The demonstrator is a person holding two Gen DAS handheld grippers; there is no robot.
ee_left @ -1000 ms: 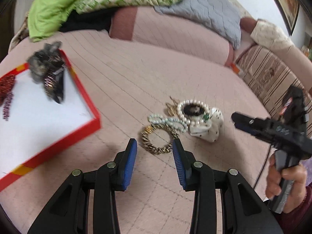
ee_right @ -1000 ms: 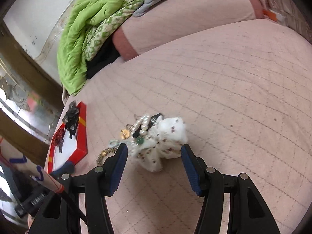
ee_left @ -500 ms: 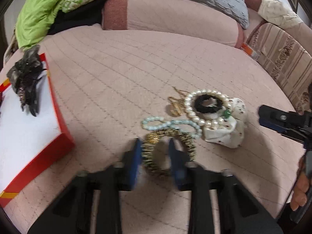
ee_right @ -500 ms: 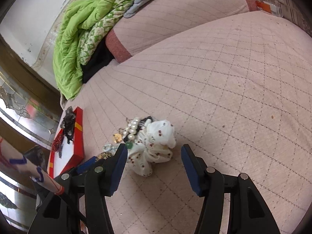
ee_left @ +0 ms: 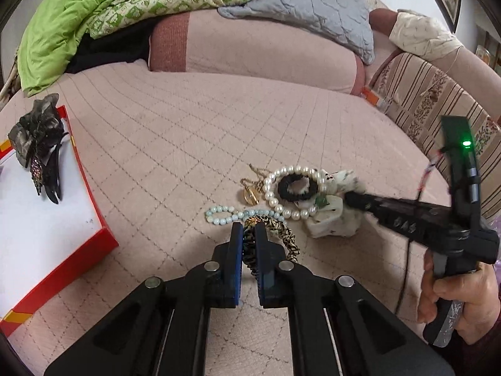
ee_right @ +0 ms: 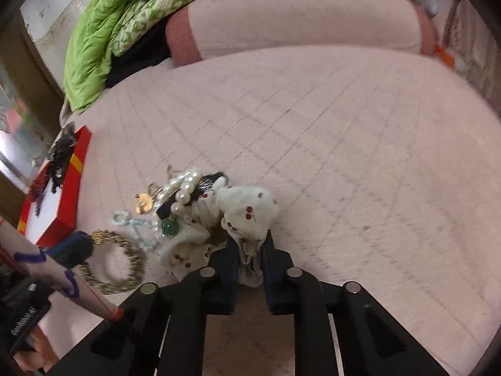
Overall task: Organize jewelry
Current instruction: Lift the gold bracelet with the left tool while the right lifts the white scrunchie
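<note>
Your left gripper [ee_left: 249,235] was clamped on the gold chain bracelet [ee_left: 275,235], lying flat on the quilted bed [ee_left: 194,131], ring running away rightward. Your right gripper [ee_right: 252,250] pinched the white scrunchie [ee_right: 247,213]. The red tray [ee_left: 94,219] held 1 dark hair clip [ee_left: 40,150].

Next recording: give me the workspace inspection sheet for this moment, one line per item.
Surface: pink quilted bed cover.
Job's things: gold chain bracelet; pearl bracelet; pale blue bead strand; gold pendant; white scrunchie; red box holding dark hair clips.
Clutter: green quilt, grey pillow.
Grippers: left tongs shut on gold chain bracelet; right tongs shut on white scrunchie.
Cables: black cable beside right hand.
Surroundings: striped sofa.
</note>
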